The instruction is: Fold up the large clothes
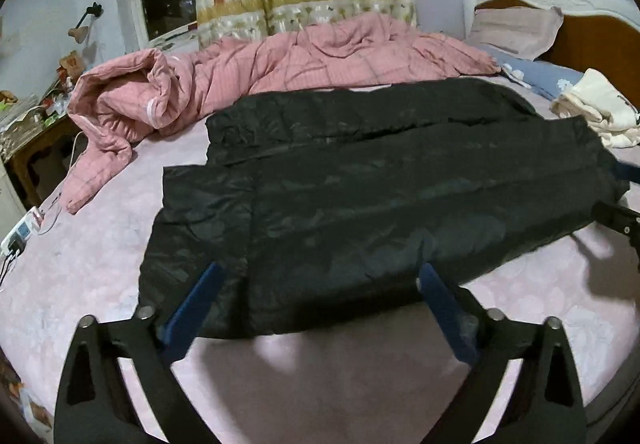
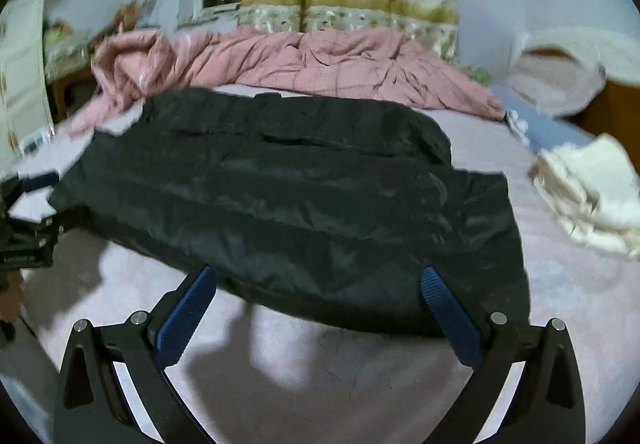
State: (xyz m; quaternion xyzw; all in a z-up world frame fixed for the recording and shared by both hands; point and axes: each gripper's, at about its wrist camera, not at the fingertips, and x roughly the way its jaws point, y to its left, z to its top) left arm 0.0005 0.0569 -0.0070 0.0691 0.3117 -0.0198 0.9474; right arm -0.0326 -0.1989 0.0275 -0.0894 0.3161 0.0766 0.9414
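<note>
A black padded garment (image 1: 380, 184) lies folded into a long band across the pink bed sheet (image 1: 360, 364). My left gripper (image 1: 320, 270) is open, its blue pads (image 1: 200, 300) hovering over the garment's near edge towards its left end, with nothing pinched between them. My right gripper (image 2: 318, 272) is open too, poised over the near edge of the same garment (image 2: 300, 196) towards its right end. Each gripper shows at the edge of the other's view: a blue right finger (image 1: 627, 169), and a blue left finger (image 2: 38, 180).
A crumpled pink quilt (image 1: 280, 64) is heaped along the far side of the bed. Cream clothing (image 1: 600, 112) lies at the right by a pillow (image 1: 516, 28) and the headboard (image 1: 592, 40). A cluttered bedside table (image 1: 36, 124) and a power strip (image 1: 22, 232) are at the left.
</note>
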